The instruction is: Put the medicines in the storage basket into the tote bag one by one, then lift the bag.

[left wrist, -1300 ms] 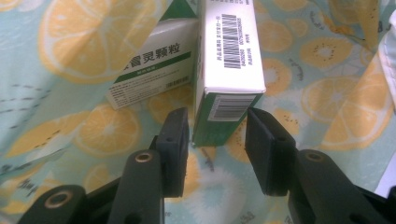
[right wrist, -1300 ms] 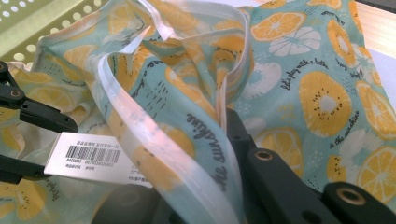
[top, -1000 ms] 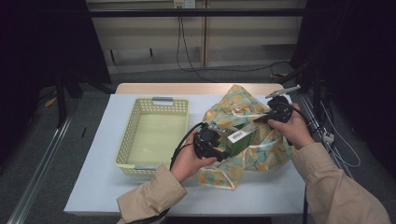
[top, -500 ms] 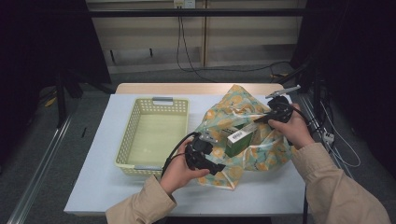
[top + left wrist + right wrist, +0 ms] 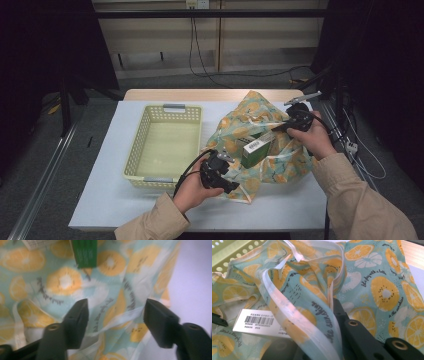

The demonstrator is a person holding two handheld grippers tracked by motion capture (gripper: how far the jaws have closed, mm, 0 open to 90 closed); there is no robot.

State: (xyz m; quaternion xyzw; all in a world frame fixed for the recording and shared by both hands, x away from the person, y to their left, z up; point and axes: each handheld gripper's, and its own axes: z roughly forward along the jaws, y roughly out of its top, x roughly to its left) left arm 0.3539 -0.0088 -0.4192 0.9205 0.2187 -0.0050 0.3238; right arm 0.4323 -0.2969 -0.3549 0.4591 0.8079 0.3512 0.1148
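Bag-opening step: right gripper [image 5: 278, 126] pinches the citrus-print bag's [image 5: 260, 150] rim shut; left gripper [image 5: 115, 315], half open and just narrowing, straddles the near hem unclamped and must close next.

1. A table [image 5: 110, 200] with a pale, white-looking top carried everything; a strip of bare light wood showed along its far edge.
2. A pale yellow-green perforated basket [image 5: 137, 150] stood on the left half of the top, with a grey handle at its near and far ends.
3. A fabric bag [image 5: 260, 107] printed with orange citrus slices on light blue-green lay crumpled on the right half, just beside the basket.
4. A green box [image 5: 255, 152] with a white barcode label sat in the bag's open mouth, resting on the cloth rather than on the top itself.
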